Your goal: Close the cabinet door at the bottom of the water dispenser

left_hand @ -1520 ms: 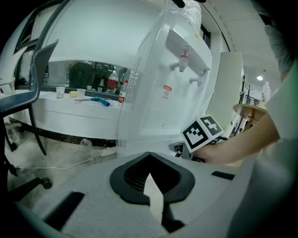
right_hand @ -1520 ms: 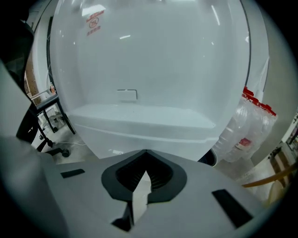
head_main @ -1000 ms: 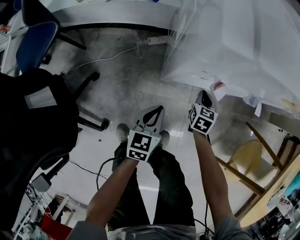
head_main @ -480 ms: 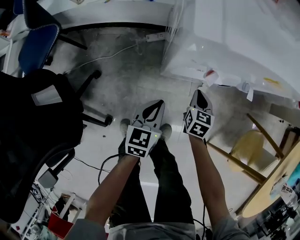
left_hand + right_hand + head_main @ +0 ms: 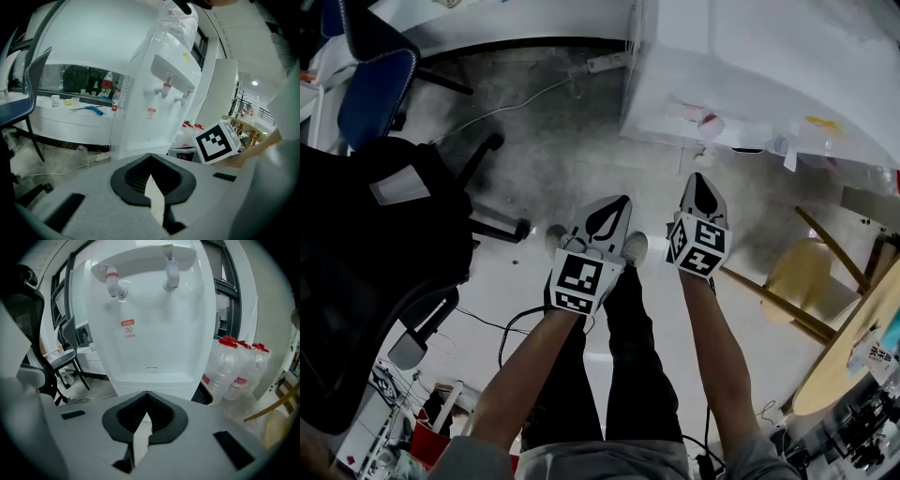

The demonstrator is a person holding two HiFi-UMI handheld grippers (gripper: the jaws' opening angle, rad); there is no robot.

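The white water dispenser (image 5: 769,75) stands at the top right of the head view, its red tap (image 5: 709,121) and white tap facing me. In the right gripper view its front (image 5: 150,324) fills the frame; the lower cabinet door with a small handle slot (image 5: 152,369) lies straight ahead, and I cannot tell whether it is ajar. My right gripper (image 5: 701,178) is shut and empty, short of the dispenser. My left gripper (image 5: 617,201) hangs beside it, shut and empty. In the left gripper view the dispenser (image 5: 154,112) stands ahead and to the right.
A black office chair (image 5: 366,234) and a blue chair (image 5: 370,89) stand at the left. A power strip (image 5: 605,64) with its cable lies on the floor. Red-capped water bottles (image 5: 229,366) sit right of the dispenser. A wooden chair (image 5: 797,281) and a round table (image 5: 853,356) are at the right.
The dispenser has slid up in the head view, so its taps now sit farther from the right gripper's tip. Both grippers stay shut and side by side.
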